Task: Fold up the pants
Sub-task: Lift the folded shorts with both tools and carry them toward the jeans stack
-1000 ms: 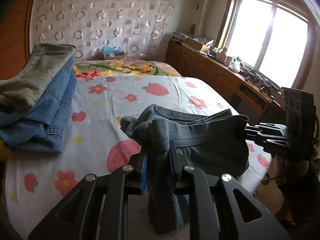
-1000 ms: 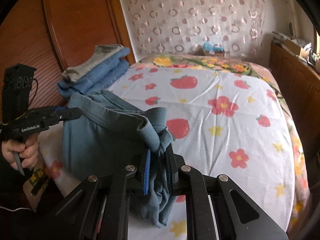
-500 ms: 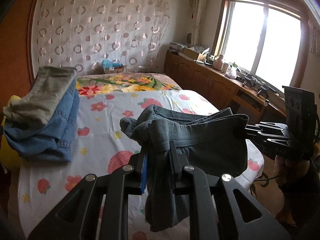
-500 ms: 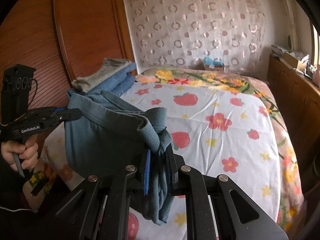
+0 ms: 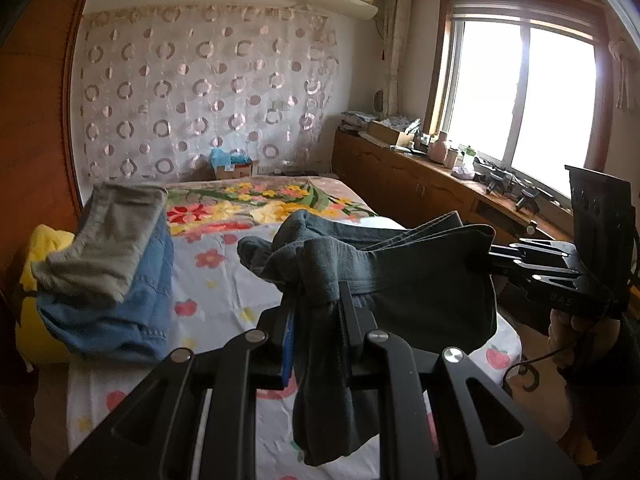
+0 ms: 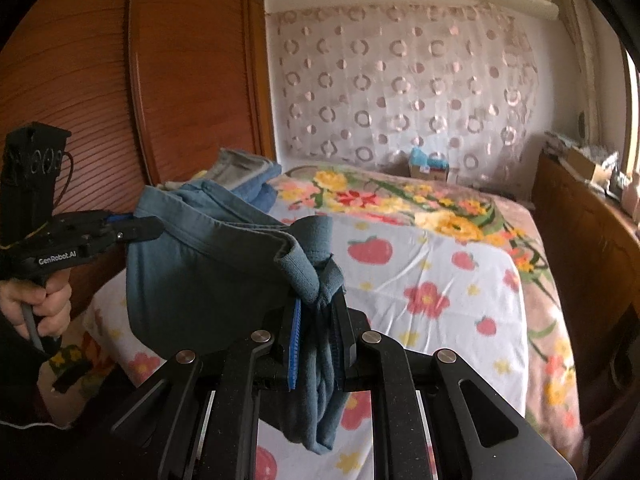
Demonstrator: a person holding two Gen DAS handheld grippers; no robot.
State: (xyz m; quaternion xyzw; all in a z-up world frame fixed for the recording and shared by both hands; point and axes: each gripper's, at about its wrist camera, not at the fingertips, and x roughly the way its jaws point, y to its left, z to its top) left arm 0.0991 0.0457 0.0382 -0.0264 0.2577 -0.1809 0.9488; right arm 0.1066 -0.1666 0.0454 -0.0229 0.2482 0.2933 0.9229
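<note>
A: Where are the pants [image 5: 420, 276]?

B: Slung in the air above the bed [image 6: 460, 292], waistband stretched between the two claws. The left gripper [image 5: 318, 320] is clamped on a bunched end of the band, with a wad of cloth hanging below its jaws. The right gripper [image 6: 318, 332] is clamped on the other end in the same way, cloth trailing down between its fingers.

A: What can't you make out?

B: The legs of the pants. In both views the cloth hangs behind the black gripper frames, so how far it drops and whether any of it touches the sheet is hidden. The near edge of the bed is cut off too. In the left view the window [image 5: 520, 100] is blown out white, and the clutter on the sill is too small to name. The box [image 6: 430, 168] at the far end of the bed has blue stuff in it that I can't identify.

A: Any writing?

B: On the left gripper's side, seen from the right view: "GenRobot.AI". On the right gripper's body in the left view there are faint letters, perhaps "DAS", not sure.

A: What else is on the bed?

B: A stack of folded clothes [image 5: 112, 264], grey on blue denim, by the wooden headboard [image 6: 120, 100], partly behind the pants in the right view.
</note>
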